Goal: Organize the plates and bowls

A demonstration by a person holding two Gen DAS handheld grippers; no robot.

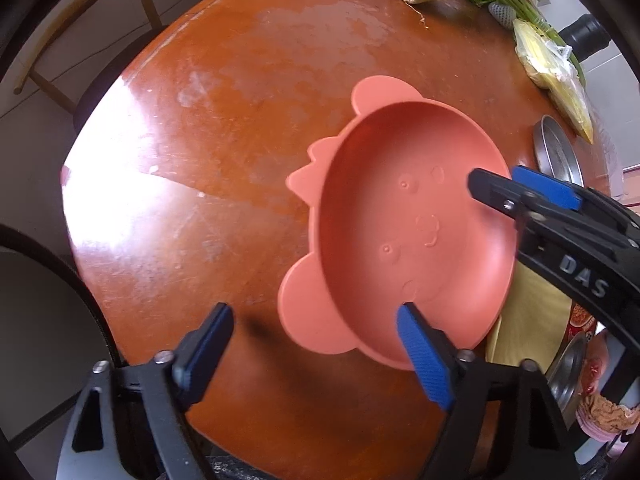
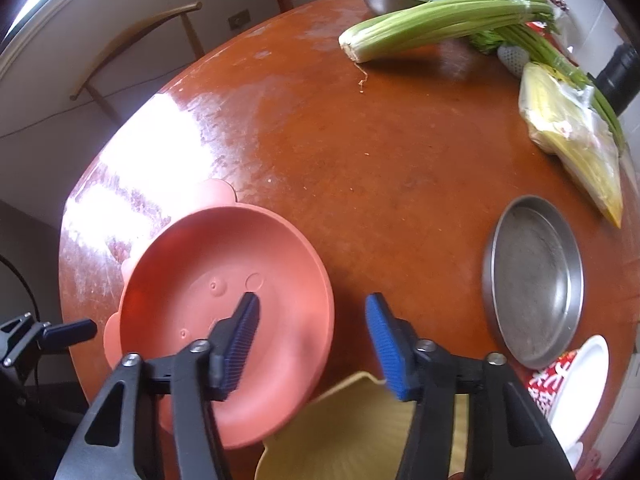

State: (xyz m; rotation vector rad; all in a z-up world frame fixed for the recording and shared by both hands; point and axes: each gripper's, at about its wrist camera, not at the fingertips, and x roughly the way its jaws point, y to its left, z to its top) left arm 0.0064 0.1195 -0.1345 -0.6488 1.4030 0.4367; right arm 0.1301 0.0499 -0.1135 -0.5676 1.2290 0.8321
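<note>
Both grippers straddle the pink plate's rim, unclamped.
Left gripper [image 1: 316, 344] and right gripper [image 2: 312, 338] gape astride the pink plate [image 1: 408, 232]; uneven closing could tip it onto the yellow plate [image 2: 360, 432] beneath the right gripper.

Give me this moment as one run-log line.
stage: both grippers at pink plate | left gripper: open, straddling near rim | right gripper: open, straddling right rim | plate: on table | yellow plate: alongside

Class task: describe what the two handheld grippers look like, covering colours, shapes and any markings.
Both the left gripper and right gripper have black angular frames with triangular cut-outs and silver screws. Each finger ends in a blue ribbed pad. White letters "DAS" mark the right gripper's frame in the left wrist view.
</note>
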